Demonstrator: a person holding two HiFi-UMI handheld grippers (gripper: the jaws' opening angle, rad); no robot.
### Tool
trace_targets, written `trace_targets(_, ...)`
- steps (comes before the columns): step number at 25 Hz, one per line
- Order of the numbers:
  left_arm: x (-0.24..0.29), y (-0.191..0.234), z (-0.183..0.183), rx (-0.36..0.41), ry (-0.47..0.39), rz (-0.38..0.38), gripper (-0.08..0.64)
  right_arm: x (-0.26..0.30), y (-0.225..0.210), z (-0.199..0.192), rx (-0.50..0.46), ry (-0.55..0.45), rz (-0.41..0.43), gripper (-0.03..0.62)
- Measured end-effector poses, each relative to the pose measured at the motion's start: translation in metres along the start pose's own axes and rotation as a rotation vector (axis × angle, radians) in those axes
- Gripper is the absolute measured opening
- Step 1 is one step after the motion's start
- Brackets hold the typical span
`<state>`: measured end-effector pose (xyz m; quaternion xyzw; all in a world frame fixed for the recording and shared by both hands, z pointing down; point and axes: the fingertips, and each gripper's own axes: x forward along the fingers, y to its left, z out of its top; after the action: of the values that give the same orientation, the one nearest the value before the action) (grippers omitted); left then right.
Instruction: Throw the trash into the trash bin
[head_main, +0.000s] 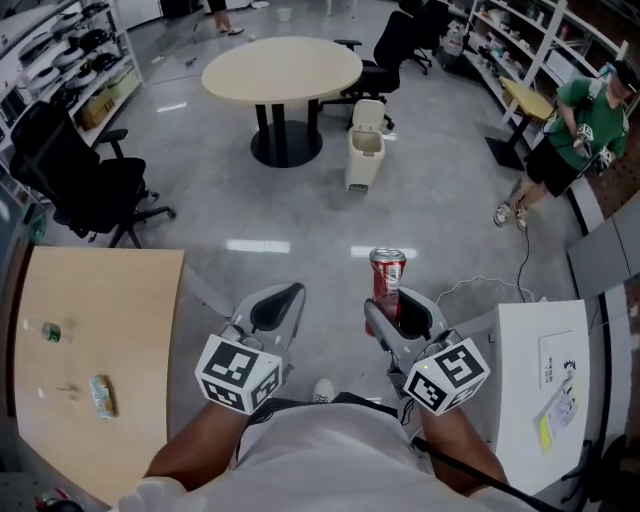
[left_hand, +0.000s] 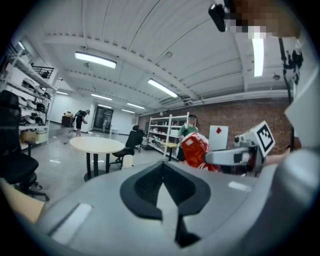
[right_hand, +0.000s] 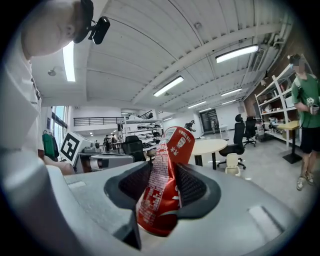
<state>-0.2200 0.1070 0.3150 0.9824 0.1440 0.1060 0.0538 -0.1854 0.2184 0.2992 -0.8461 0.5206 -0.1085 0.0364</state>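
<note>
Vertically held red can (head_main: 387, 270) (top end up), clamped in right gripper (head_main: 396, 308), left gripper (head_main: 288, 297) closed, empty

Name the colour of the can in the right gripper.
Red with white print; the can shows best in the right gripper view.

Bright, even light from ceiling strip lamps (left_hand: 95, 60); glare patches on floor (head_main: 258, 245). Both gripper views fisheye, dark corners, near foreground soft.

Head view steeply down over left claw (head_main: 290, 296), right claw (head_main: 392, 310); claw views level, sharing round table (head_main: 282, 68).
</note>
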Motion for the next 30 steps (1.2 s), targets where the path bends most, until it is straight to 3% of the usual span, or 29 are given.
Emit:
trace_targets(4,0.03,-0.01,-0.004,-0.017,0.026,-0.039,0.008,-0.014,-0.039,-0.001,0.029,-0.008,-0.065,0.17)
trace_targets(10,0.057,-0.017,0.003,0.016,0.047,-0.074,0.008,-0.027,-0.07,0.0,0.066,-0.026,-0.128,0.17)
trace_targets(18,0.087,-0.008,-0.005,-0.016,0.098,-0.106,0.008,-0.025,-0.09,-0.007,0.089,-0.018,-0.167,0.17)
trace_targets(30,0.152,0.019,0.012,0.006,0.099,-0.167,0.008,0.011,-0.139,0.002,0.094,-0.007,-0.208,0.17)
